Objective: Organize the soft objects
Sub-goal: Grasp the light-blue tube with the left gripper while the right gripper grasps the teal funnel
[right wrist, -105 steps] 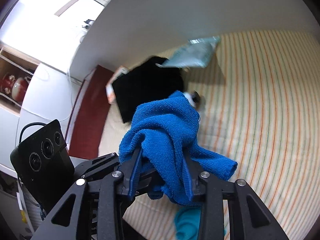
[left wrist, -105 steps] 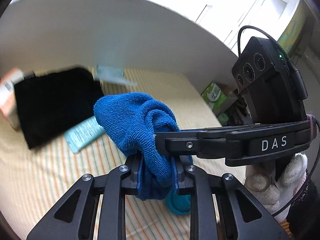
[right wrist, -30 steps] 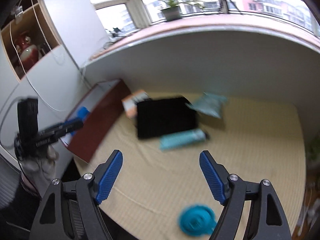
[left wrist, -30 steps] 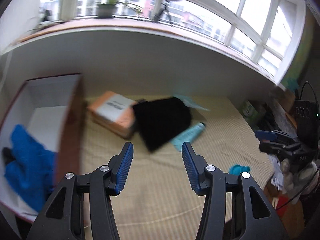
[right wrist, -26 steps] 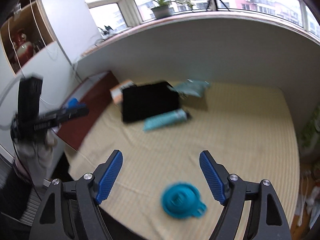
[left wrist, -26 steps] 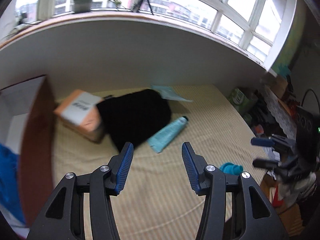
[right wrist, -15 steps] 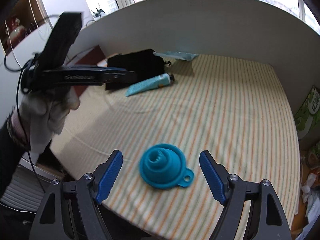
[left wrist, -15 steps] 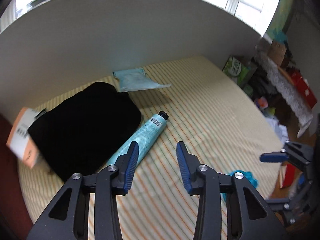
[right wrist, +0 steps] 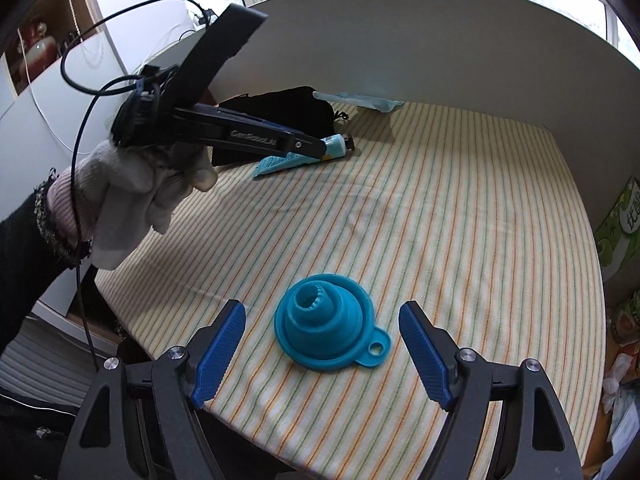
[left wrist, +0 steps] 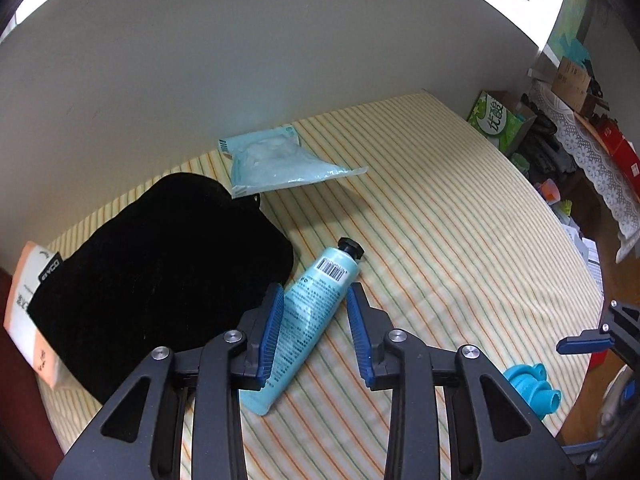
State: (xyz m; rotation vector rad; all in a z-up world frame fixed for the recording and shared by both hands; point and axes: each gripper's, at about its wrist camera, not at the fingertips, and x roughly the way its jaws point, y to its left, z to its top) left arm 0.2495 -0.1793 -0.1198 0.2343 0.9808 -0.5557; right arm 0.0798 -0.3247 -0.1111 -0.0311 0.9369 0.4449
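Observation:
A light-blue squeeze tube with a black cap lies on the striped cloth beside a black pouch. My left gripper straddles the tube's middle and its jaws are closing; the left pad is at the tube's edge, while a gap shows at the right pad. In the right wrist view the left gripper, held by a gloved hand, reaches down onto the tube. My right gripper hangs open around a teal collapsible funnel without touching it.
A clear plastic packet leans on the pouch by the grey back wall. An orange and white box lies under the pouch's left end. A green carton and clutter stand past the table's right edge. The funnel sits near the front edge.
The left gripper swung right, away from the box holding the blue towel, came down over the tube, and its jaws narrowed. The right gripper sank over the funnel, its jaws unchanged.

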